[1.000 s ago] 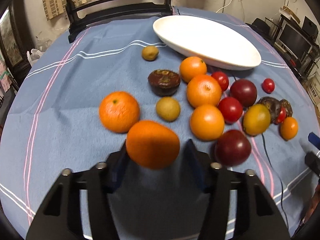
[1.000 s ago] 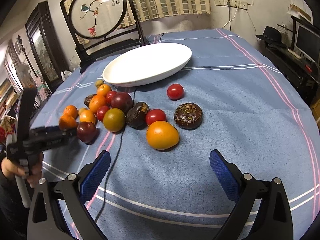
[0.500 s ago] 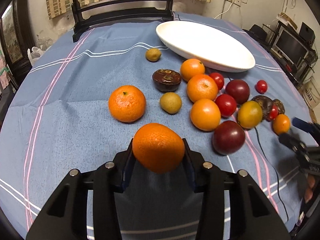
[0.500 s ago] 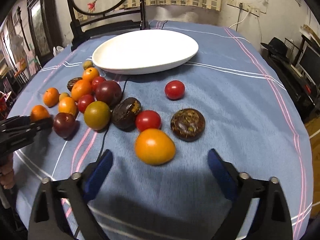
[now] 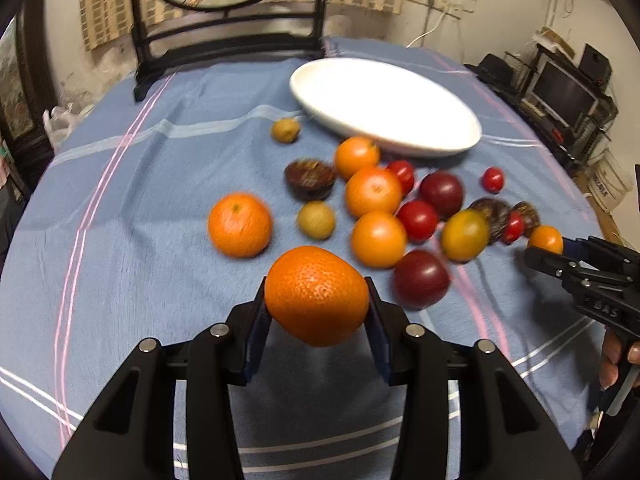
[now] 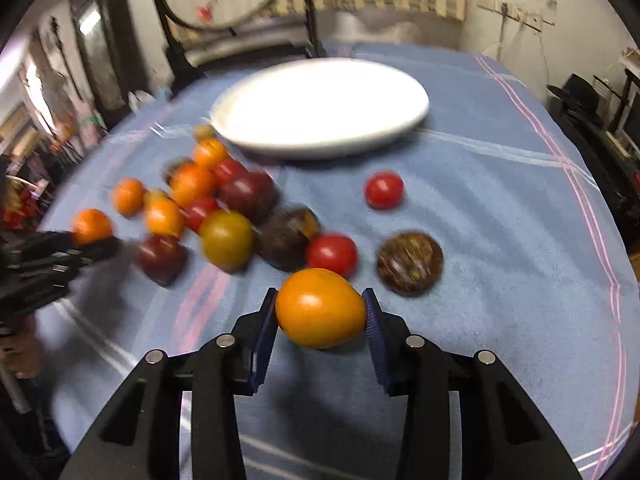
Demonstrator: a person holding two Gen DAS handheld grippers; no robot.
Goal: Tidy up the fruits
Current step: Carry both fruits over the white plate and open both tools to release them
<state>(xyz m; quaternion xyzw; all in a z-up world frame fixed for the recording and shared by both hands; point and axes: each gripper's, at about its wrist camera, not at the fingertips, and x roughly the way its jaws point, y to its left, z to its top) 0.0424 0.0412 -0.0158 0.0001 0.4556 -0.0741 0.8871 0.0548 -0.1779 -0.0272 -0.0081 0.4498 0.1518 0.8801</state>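
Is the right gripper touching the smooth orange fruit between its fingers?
Touching. In the right wrist view, both blue pads of the right gripper press against the sides of the orange fruit, with no gap visible.

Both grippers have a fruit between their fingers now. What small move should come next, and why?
Probably carry both toward the empty white oval plate. The left gripper is shut on the dimpled orange mandarin, the right gripper on the smooth orange-yellow tomato, and nothing lies on the plate yet.

The plate [image 5: 436,142] lies behind the fruit cluster [image 5: 376,196] on the tablecloth [image 5: 120,208].
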